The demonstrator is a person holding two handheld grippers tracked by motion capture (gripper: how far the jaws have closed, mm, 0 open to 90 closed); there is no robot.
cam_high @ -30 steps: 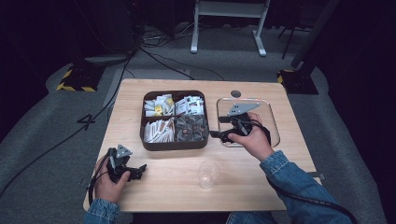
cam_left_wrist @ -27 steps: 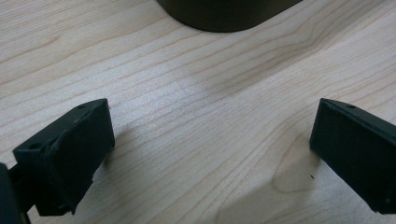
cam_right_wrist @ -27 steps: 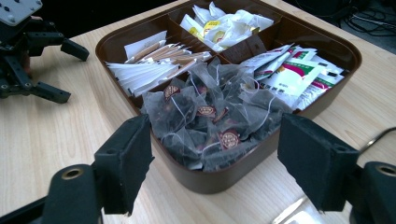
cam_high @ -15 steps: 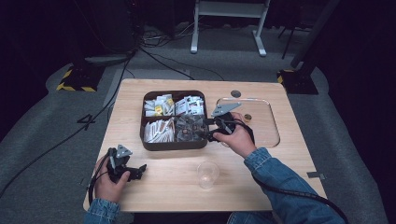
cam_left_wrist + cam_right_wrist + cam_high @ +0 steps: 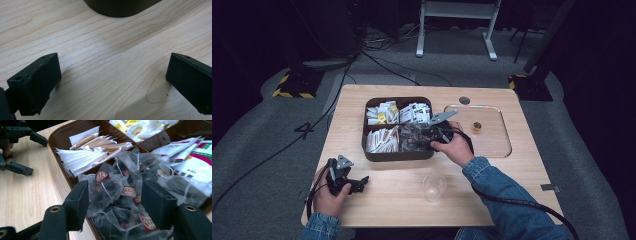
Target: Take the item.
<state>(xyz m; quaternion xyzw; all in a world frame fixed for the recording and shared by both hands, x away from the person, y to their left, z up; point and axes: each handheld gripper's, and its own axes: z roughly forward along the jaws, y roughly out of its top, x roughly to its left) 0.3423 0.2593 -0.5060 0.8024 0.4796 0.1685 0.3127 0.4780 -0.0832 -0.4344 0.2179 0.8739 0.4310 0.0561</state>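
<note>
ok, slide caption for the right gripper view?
Right tongs closing around tea bags in the box.

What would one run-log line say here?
right gripper: closing around tea bags in box | left gripper: open, idle on table

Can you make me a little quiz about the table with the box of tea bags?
1. True or false: the right hand-held gripper reaches into the clear mesh tea bags with dark red tags.
2. What does the left hand-held gripper hold? A) a white paper sachet B) nothing C) a cup
3. Fill in: the clear plastic cup stands on the light wooden ____.

Key: 1 true; 2 B; 3 table. The right hand-held gripper's jaws have just been closing, with tea bags between them.
</note>
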